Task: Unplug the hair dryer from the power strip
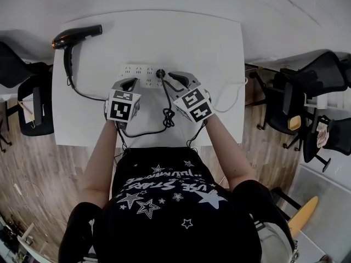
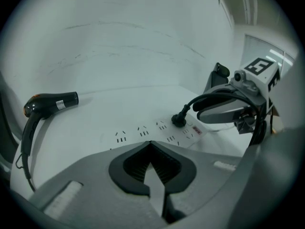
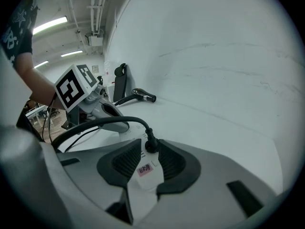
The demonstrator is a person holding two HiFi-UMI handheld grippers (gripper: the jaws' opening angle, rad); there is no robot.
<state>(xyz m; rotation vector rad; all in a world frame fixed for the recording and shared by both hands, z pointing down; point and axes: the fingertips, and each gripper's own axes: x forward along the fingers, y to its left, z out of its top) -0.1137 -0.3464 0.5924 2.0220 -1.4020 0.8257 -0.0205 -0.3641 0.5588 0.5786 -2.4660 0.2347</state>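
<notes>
On the white table, a white power strip holds one black plug. The plug's cable loops toward the table's front edge. The black hair dryer lies at the far left corner. My right gripper is open, and the plug stands between its tips over the strip. My left gripper is shut on nothing, with its tips low over the strip's left part. In the left gripper view, the plug and the right gripper are to the right.
Black chairs stand left and right of the table. The strip's white lead runs off to the right edge. A white wall rises just behind the table's far edge.
</notes>
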